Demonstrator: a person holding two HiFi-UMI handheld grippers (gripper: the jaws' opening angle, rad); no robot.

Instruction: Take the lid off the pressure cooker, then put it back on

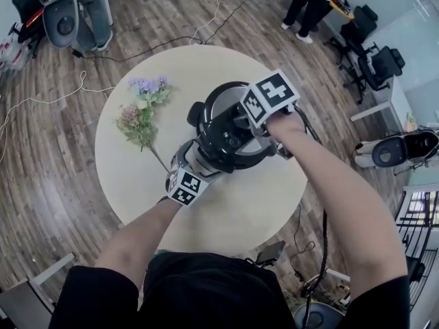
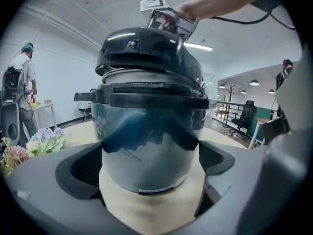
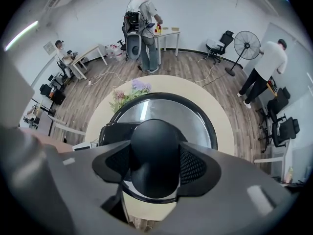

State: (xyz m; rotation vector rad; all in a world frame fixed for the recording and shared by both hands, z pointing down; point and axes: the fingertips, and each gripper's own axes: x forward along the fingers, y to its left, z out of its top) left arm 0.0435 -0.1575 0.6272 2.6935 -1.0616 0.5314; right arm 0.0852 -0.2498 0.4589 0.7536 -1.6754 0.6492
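A steel pressure cooker (image 1: 221, 157) stands in the middle of a round beige table (image 1: 226, 211). My left gripper (image 1: 199, 157) comes in low from the near left. Its jaws sit against both sides of the shiny pot body (image 2: 146, 146), shut on it. The lid (image 2: 146, 53), black on top with a silver edge, rests on or just above the pot's black rim; I cannot tell which. My right gripper (image 1: 257, 132) points steeply down from above. It (image 3: 155, 168) is shut on the lid's black handle (image 3: 154, 155), above the steel lid face (image 3: 166, 114).
A bunch of artificial flowers (image 1: 143, 112) lies on the table left of the cooker. Around the table are a wooden floor with cables, office chairs (image 1: 374, 64), a standing fan (image 3: 246, 45) and people (image 3: 142, 18) at desks further off.
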